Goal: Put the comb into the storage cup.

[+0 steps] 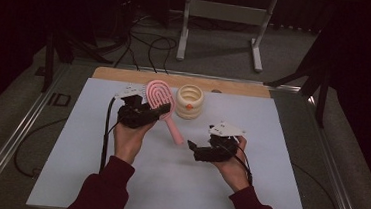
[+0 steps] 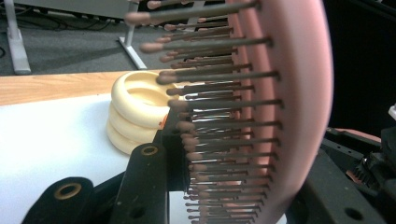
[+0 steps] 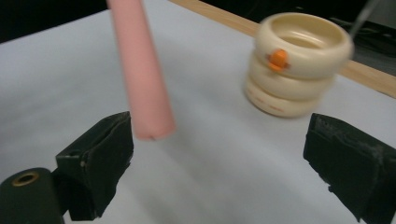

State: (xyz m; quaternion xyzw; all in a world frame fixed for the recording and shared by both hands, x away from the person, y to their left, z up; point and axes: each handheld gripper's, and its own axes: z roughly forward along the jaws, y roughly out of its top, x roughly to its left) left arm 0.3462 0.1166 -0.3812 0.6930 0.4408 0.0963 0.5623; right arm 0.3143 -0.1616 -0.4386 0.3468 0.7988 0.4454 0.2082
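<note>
Bristles of pink hairbrush (image 2: pixel 261 116) sit clamped in left gripper (image 1: pixel 140 112), held above mat beside cream holder (image 1: pixel 189 101). Right gripper (image 3: pixel 219 163) jaws are apart, empty; handle should be lowered centred into holder.

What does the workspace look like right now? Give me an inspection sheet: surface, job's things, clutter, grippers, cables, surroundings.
Surface: white sheet on a table, with a wooden strip along the far edge.
Job's things: pink hairbrush held up off the sheet, handle slanting down toward the right gripper; cream ringed holder with an orange spot stands upright beside it.
Clutter: nothing seen.
Grippers: left gripper shut on the brush's head, bristles against its jaw; right gripper open, the handle tip near one jaw, untouched.
Cables: one black cable trails from the left gripper; loose cables lie on the floor beyond.
Surroundings: dark room, white stand legs behind the table.
</note>
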